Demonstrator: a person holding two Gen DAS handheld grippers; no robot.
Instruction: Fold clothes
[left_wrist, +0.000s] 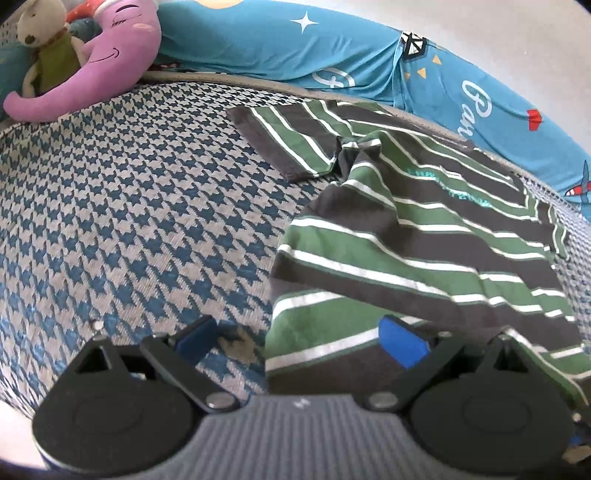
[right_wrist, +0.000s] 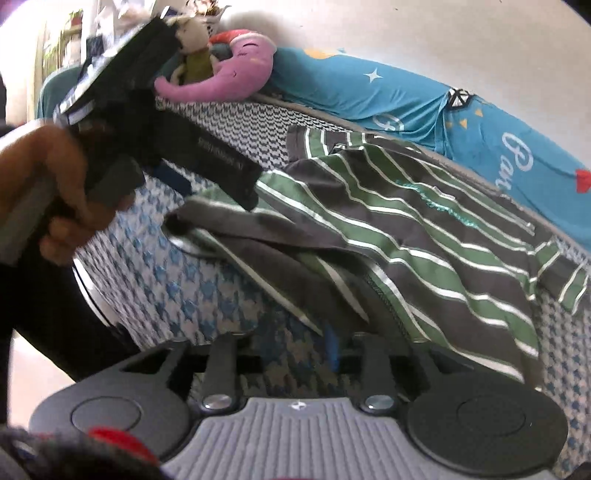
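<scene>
A grey and green T-shirt with white stripes (left_wrist: 424, 243) lies spread on the blue houndstooth mat (left_wrist: 129, 206), one sleeve (left_wrist: 288, 144) out toward the far side. My left gripper (left_wrist: 299, 341) is open low over the shirt's near left edge: its right pad (left_wrist: 402, 343) is over the fabric, its left pad (left_wrist: 195, 339) over the mat. In the right wrist view a hand (right_wrist: 62, 199) holds the left gripper (right_wrist: 214, 188) above the shirt's corner. My right gripper (right_wrist: 332, 347) is shut on the shirt's (right_wrist: 424, 236) near hem, which rises in a fold to it.
A pink elephant plush (left_wrist: 107, 62) and a rabbit doll (left_wrist: 44, 44) lie at the far left corner. A rolled blue quilt (left_wrist: 332, 51) runs along the wall behind the shirt. The bed's near edge (right_wrist: 92, 295) and a dark-clad leg (right_wrist: 37, 314) are at left.
</scene>
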